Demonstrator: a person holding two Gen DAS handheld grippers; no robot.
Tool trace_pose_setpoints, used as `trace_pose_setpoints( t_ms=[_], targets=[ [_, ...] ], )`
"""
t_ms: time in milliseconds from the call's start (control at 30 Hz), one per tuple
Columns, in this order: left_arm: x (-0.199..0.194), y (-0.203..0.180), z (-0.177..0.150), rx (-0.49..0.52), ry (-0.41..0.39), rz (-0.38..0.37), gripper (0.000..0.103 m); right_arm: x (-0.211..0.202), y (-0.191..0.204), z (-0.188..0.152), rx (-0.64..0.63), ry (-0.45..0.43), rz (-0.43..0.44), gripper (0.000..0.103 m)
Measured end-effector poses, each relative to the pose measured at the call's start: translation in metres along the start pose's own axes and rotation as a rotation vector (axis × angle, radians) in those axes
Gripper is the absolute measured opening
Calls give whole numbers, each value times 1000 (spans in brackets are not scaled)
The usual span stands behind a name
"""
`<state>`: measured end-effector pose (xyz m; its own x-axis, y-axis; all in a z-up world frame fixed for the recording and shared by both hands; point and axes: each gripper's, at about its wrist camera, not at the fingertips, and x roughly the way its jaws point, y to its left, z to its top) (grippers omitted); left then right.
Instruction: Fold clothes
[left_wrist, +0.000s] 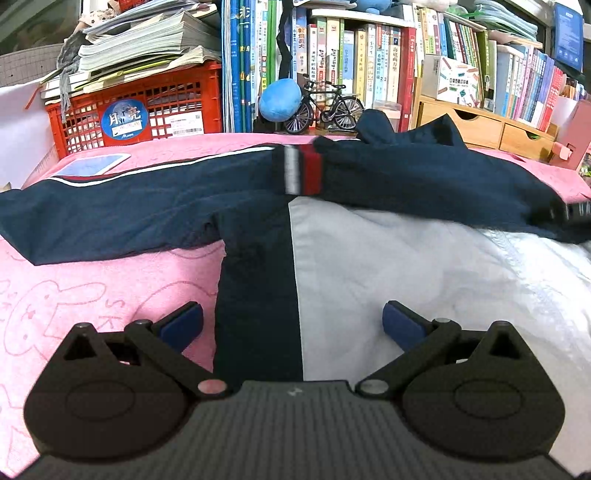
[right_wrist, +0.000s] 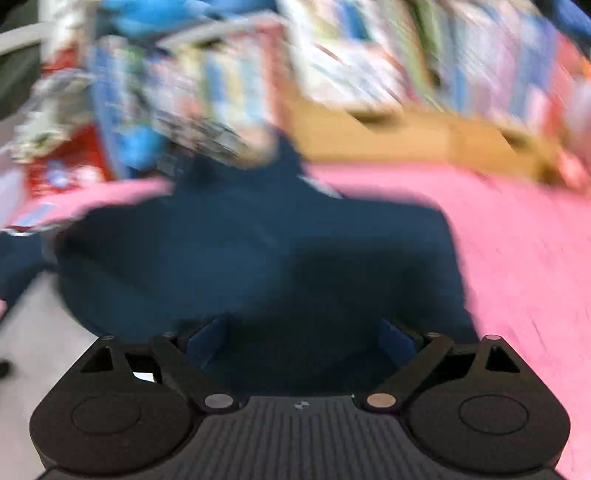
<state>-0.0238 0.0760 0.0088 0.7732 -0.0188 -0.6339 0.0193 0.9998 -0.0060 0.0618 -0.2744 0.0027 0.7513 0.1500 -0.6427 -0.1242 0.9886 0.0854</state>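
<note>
Jacket half folded: one sleeve laid over, one still out.
The jacket (left_wrist: 332, 258) lies on the pink-covered counter (left_wrist: 92, 288), its right sleeve (left_wrist: 424, 177) across the chest, left sleeve (left_wrist: 110, 210) stretched toward 9 o'clock. Left tongs (left_wrist: 291, 325) hover wide open, empty, angled down over the hem; right tongs (right_wrist: 295, 343), blurred, gape empty over navy cloth.

The whole right wrist view is motion-blurred: the rows of colourful upright books (right_wrist: 332, 55) are smeared unreadable. The navy and white fabric jacket (left_wrist: 369, 280) runs off the left wrist view's right edge.
</note>
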Motion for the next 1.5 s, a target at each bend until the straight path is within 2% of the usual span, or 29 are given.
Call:
trace_pose_setpoints(
  t_ms=[67, 233, 333, 433, 533, 633, 733, 900, 1000, 1067, 1133, 1500],
  targets=[
    [0, 0, 0, -1, 0, 2, 103, -8, -15, -9, 13, -31, -7, 87],
    [0, 0, 0, -3, -1, 8, 103, -60, -5, -26, -17, -130, 5, 95],
    [-1, 0, 0, -6, -3, 17, 103, -94, 2, -51, -47, -194, 14, 101],
    [-1, -1, 0, -9, -4, 27, 103, -125, 5, -82, -36, -224, 25, 103],
    [-1, -1, 0, -10, -5, 33, 103, -144, 10, -114, -30, -203, 28, 103],
    [-5, -2, -1, -18, 5, 46, 103, -157, 25, -143, -79, -156, -10, 103],
    [-20, -8, -10, -15, 27, 46, 103, -171, 41, -163, -126, -160, -35, 103],
    [-71, -25, -34, 26, 72, 48, 103, -190, 56, -180, -114, -159, -45, 103],
    [-101, -36, -53, 63, 78, 0, 103, -200, 62, -189, -96, -155, -37, 103],
    [-117, -43, -65, 100, 81, -2, 103, -204, 67, -196, -96, -145, -38, 103],
    [-125, -49, -73, 119, 87, 15, 103, -208, 73, -202, -107, -134, -44, 103],
    [-136, -48, -95, 106, 136, 5, 103, -220, 87, -219, -133, -95, -51, 103]
  ],
)
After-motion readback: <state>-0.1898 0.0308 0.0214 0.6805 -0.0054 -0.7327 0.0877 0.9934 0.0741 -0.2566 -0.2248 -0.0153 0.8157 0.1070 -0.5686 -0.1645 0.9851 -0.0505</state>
